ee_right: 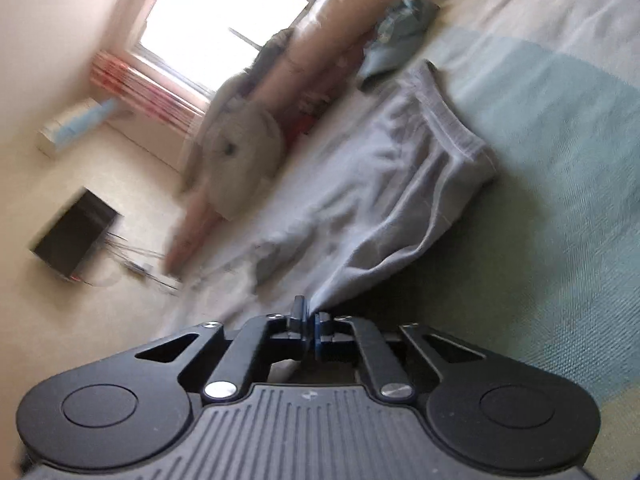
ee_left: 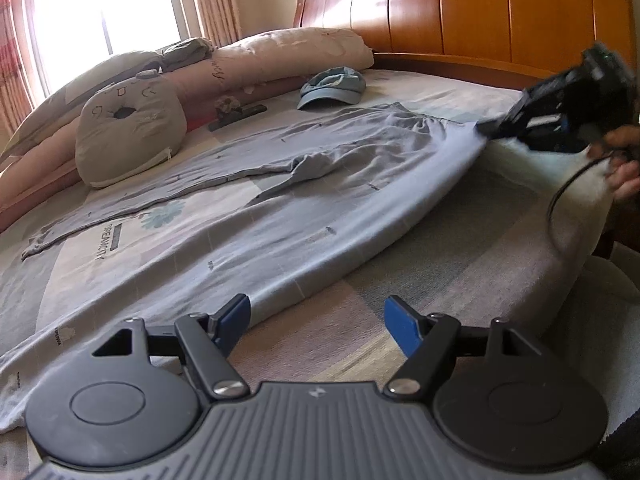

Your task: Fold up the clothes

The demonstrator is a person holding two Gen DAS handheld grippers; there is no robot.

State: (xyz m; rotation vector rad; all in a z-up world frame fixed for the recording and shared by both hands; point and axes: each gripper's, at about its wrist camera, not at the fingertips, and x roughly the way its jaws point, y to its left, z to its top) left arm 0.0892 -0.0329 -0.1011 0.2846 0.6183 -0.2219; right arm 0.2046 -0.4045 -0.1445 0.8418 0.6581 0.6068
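Grey trousers (ee_left: 248, 216) lie spread across the bed, their legs stretching left. My left gripper (ee_left: 318, 322) is open just above the sheet, its left blue pad (ee_left: 234, 318) touching the near edge of the trouser leg. In the left wrist view my right gripper (ee_left: 486, 126) sits at the waistband end, held by a hand (ee_left: 622, 168). In the right wrist view the right gripper (ee_right: 310, 320) is shut on a corner of the grey trousers (ee_right: 400, 184), the cloth pulled taut from the elastic waistband (ee_right: 460, 136).
A blue cap (ee_left: 332, 88) lies beyond the trousers. A grey cat-face cushion (ee_left: 128, 128), pink pillows (ee_left: 280, 54) and folded bedding line the far side. The wooden headboard (ee_left: 460, 8) stands at the back right. The patterned bed sheet (ee_left: 420, 280) continues to the bed's right edge.
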